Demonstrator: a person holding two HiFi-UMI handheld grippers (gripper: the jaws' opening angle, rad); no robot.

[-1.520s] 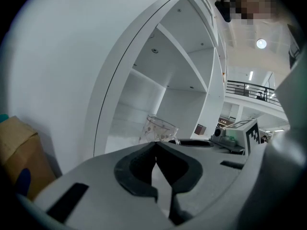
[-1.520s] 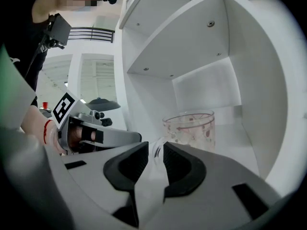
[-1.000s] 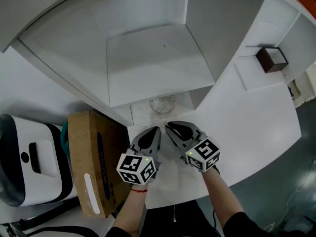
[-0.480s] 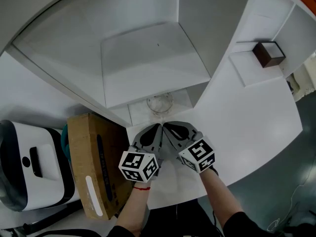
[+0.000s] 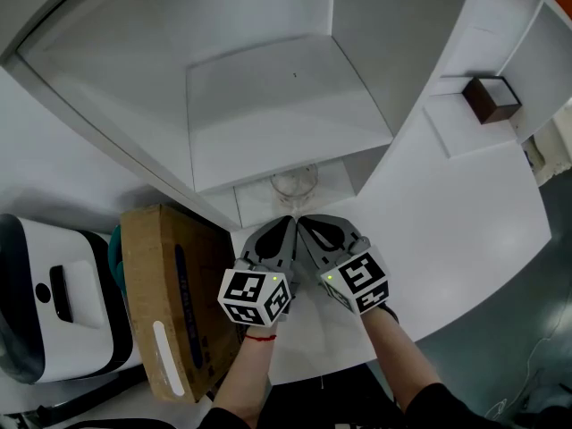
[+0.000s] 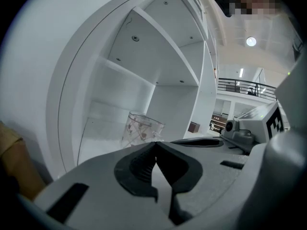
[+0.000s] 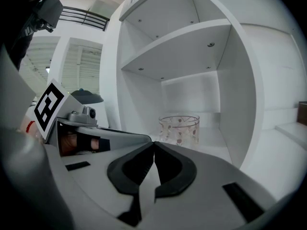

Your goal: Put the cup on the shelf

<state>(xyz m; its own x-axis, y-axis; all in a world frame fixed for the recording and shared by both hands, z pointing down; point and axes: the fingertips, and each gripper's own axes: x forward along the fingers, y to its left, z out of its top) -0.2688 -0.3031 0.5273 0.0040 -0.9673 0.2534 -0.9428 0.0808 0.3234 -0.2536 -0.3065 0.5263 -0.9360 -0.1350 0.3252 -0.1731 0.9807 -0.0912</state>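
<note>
Left tool (image 5: 284, 227) neared right tool (image 5: 307, 227), cup (image 5: 295, 184) beyond

A curved white tabletop (image 5: 465, 213) ran along the front of a white shelf unit (image 5: 268, 114), whose open compartments were divided by flat boards and an upright panel. At the left lay a brown cardboard box (image 5: 165, 302), just beside a white-and-black machine (image 5: 45, 302). A small dark brown box (image 5: 492, 101) sat well apart on a white ledge to the right. Grey floor (image 5: 509, 347) showed past the tabletop's edge. Farther off, a round ceiling lamp (image 6: 251, 41) glowed above a dark balcony railing (image 6: 242, 86).
</note>
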